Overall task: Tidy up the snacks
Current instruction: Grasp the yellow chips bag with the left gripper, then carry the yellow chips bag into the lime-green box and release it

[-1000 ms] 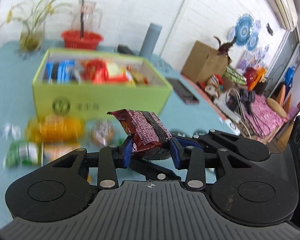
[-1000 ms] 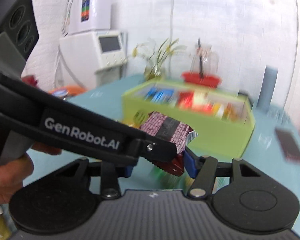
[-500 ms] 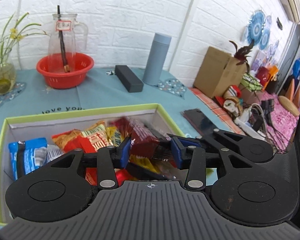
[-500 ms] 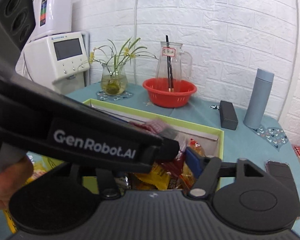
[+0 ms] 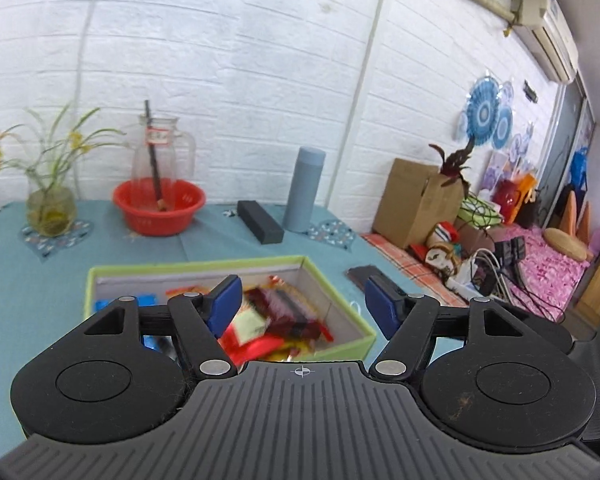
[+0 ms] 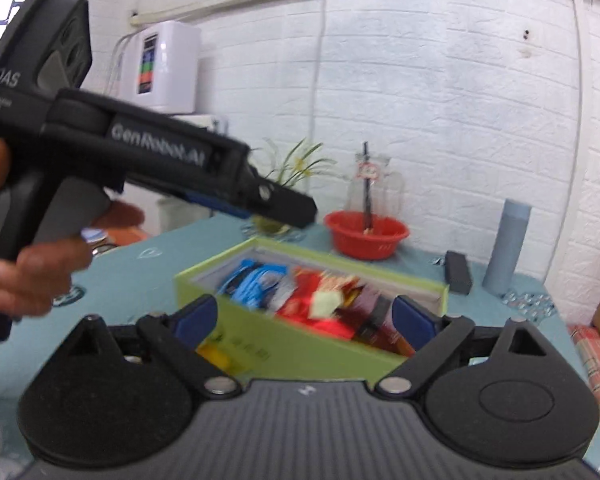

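Left claw [image 5: 304,308] gapes empty above the green snack box [image 5: 340,300] (dark-red packet [image 5: 290,312] lying inside); right claw [image 6: 305,320] likewise spread wide

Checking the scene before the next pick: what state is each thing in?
Left tongs: open, empty, above the box.
Right tongs: open, empty.
Box: lidless, holding snacks.
Basin: upright, jug standing in it.
Flask: upright, capped.
Vase: upright, holding a plant.
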The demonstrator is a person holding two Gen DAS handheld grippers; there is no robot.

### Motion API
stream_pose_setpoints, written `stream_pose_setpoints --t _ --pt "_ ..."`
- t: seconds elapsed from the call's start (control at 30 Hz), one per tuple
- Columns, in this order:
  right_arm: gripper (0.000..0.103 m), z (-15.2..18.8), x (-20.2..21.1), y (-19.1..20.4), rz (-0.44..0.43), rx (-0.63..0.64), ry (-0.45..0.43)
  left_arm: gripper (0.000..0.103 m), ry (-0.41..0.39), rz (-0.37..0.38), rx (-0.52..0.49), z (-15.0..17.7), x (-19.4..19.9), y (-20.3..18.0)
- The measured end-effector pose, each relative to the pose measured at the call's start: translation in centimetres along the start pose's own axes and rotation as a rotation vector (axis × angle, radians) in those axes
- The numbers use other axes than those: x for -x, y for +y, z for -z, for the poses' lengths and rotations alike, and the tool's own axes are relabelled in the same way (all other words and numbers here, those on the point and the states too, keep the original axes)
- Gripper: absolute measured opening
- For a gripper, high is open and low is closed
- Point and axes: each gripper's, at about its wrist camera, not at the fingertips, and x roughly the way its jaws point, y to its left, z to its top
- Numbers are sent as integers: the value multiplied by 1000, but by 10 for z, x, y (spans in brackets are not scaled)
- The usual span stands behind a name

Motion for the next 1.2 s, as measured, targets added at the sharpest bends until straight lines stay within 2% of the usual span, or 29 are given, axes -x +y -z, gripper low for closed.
stream_pose_setpoints --t 0.13,0.23,0.3,0.33,0.43,0.5,0.67,0.8,1.07,1.13,1.2 --pt "93 29 4 28 -76 -45 77 57 19 -82 53 40 38 23" --pt "93 47 -9 53 -165 -83 152 56 80 -144 137 79 58 50" --pt "93 53 -23 68 -222 -97 187 52 125 -168 211 103 64 66" --pt "93 54 -31 75 -249 -97 202 49 156 -158 237 114 64 72" --pt "93 55 -57 96 -267 -55 251 30 233 -108 303 135 57 83" --pt "93 56 -73 103 -266 -18 275 17 262 -85 310 140 48 88" --pt "93 57 -88 119 -296 45 324 8 307 -24 336 140 26 95" --pt "93 58 -66 127 -300 75 313 8 319 -32 292 147 35 81" --pt "94 86 8 126 -263 17 329 9 383 36 298 183 63 29" --pt "93 92 16 121 -263 -12 328 13 383 29 261 186 69 16" --pt "93 94 21 115 -238 -33 324 20 375 -17 222 183 73 9"
